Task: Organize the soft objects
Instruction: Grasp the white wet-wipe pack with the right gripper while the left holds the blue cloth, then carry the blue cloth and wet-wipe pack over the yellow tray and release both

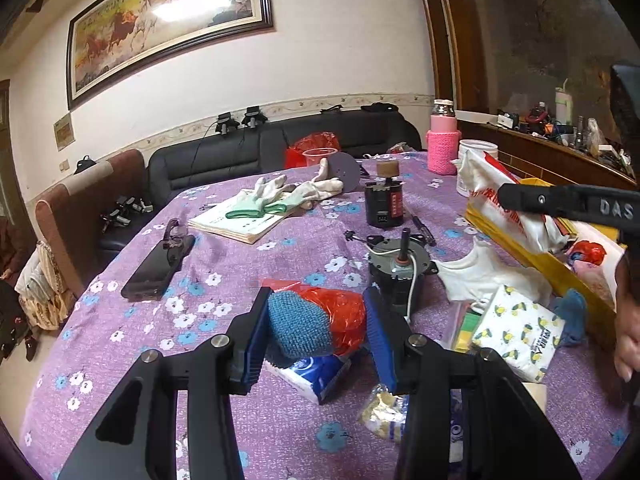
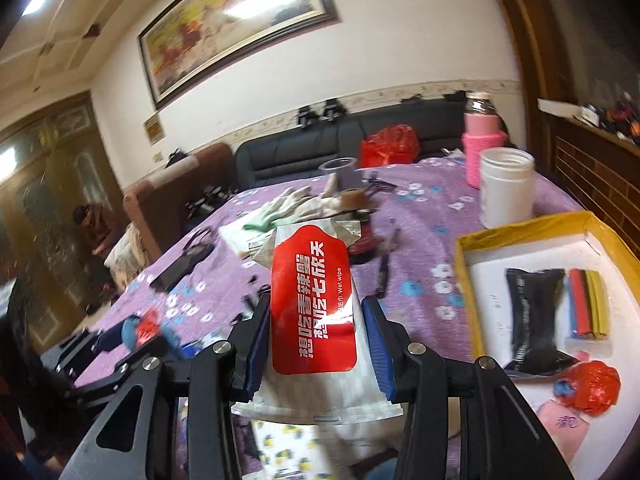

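My left gripper [image 1: 316, 318] is shut on a bundle of blue knitted cloth [image 1: 298, 326] and crumpled red plastic [image 1: 346, 316], held just above the purple flowered tablecloth [image 1: 224, 280]. A red-and-white wet wipe pack [image 2: 314, 312] stands upright between the blue pads of my right gripper [image 2: 316, 308], which is shut on it. That pack [image 1: 506, 208] also appears at the right of the left wrist view, above the yellow box [image 1: 516, 246]. The yellow box [image 2: 520, 232] holds a black pouch [image 2: 532, 320], coloured strips [image 2: 588, 304] and a red plastic wad [image 2: 592, 384].
White and green gloves [image 1: 276, 196] lie on a booklet at the back. A phone [image 1: 156, 264], a small motor [image 1: 396, 264], a white cloth [image 1: 488, 272], a lemon-print tissue pack [image 1: 520, 328], a blue tissue pack [image 1: 316, 372], a pink bottle [image 1: 442, 140] and a white jar [image 2: 506, 188] crowd the table.
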Demonstrator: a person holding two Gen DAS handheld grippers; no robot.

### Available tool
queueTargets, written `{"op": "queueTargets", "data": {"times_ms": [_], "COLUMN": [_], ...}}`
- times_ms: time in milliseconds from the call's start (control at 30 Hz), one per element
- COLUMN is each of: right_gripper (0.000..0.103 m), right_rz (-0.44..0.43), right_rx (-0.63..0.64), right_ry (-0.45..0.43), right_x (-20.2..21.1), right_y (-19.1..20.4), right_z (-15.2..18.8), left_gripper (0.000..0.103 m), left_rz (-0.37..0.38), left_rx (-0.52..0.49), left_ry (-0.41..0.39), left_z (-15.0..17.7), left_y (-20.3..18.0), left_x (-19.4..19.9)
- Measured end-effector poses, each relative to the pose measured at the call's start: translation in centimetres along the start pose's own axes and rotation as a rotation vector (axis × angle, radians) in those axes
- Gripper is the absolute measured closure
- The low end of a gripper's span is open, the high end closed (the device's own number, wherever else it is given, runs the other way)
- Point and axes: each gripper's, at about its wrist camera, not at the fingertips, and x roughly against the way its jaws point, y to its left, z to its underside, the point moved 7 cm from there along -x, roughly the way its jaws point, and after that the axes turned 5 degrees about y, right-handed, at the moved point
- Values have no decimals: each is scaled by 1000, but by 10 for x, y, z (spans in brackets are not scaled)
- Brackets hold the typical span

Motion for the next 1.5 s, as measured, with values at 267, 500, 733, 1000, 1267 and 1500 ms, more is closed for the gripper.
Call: {"op": "queueTargets", "data": {"times_ms": [267,500,733,1000,1267,1500], "right_gripper": [55,55,55,55,55,55], "right_rz": [42,104,127,202,350,430], "right_rx": [-70,-208,-387,-498,-577,-578], "right_ry": [-17,-80,-111,-162,-84,15], "right_x": [6,29,55,87,86,72], "right_y": [-31,-87,-145,-198,-238,-252], "right_z": [-8,-22,-25,-26,-7,3], "left_gripper": [59,59,59,59,59,58], "left_rz": [45,126,264,449,562,577], "left_rx": [20,31,-36,-70,-98,-100], "left_ry": [11,41,51,87,214,253], "left_z": [0,-9,-42,-70,-53,-34], "left_y": [-3,-23,-92,-196,-278,-292], "left_x": [-3,-1,10,0,-32,-52]}}
